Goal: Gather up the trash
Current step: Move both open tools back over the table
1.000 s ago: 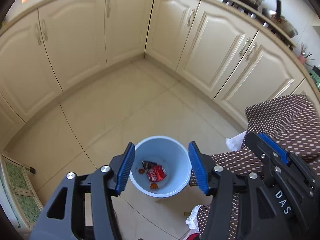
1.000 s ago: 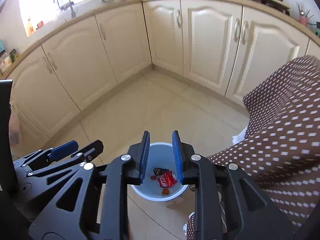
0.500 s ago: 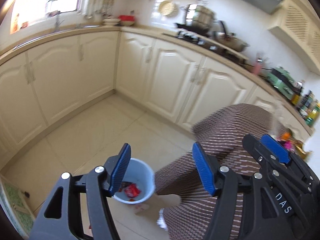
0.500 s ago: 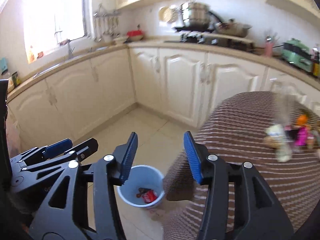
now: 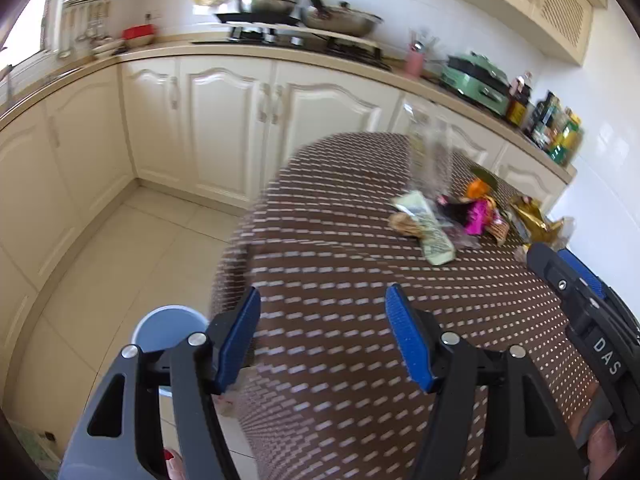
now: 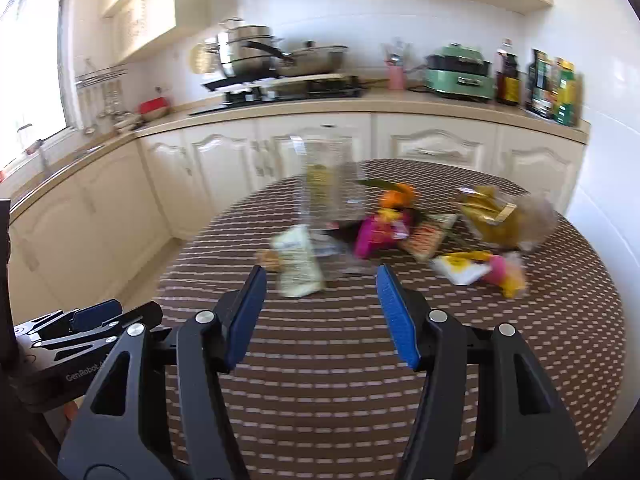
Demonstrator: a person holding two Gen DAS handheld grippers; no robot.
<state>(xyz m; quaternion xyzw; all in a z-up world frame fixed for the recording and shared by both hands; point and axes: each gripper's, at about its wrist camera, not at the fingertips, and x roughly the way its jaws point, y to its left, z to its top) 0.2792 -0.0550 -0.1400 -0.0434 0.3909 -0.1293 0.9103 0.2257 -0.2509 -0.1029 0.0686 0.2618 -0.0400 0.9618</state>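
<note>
Several pieces of trash lie blurred on a round table with a brown dotted cloth (image 6: 340, 380): a pale green wrapper (image 6: 298, 264), a pink wrapper (image 6: 376, 232), a gold bag (image 6: 488, 212), a white and yellow wrapper (image 6: 464, 268) and a clear plastic bottle (image 6: 324, 176). My right gripper (image 6: 321, 270) hovers over the near side of the table, its jaws opening with nothing between them. My left gripper (image 5: 324, 292) is open and empty above the table's left edge. The blue bin (image 5: 168, 326) stands on the floor at the lower left, mostly hidden by the left gripper.
Cream cabinets (image 5: 224, 120) run along the back under a counter with a stove and pots (image 6: 256, 60), a green appliance (image 6: 458, 74) and bottles (image 6: 552, 84). Tiled floor (image 5: 132, 248) lies between the table and the cabinets.
Both grippers rose from over the blue bin and swung right to the table. The right jaws went from nearly shut to wide apart. The bin slid to the lower left.
</note>
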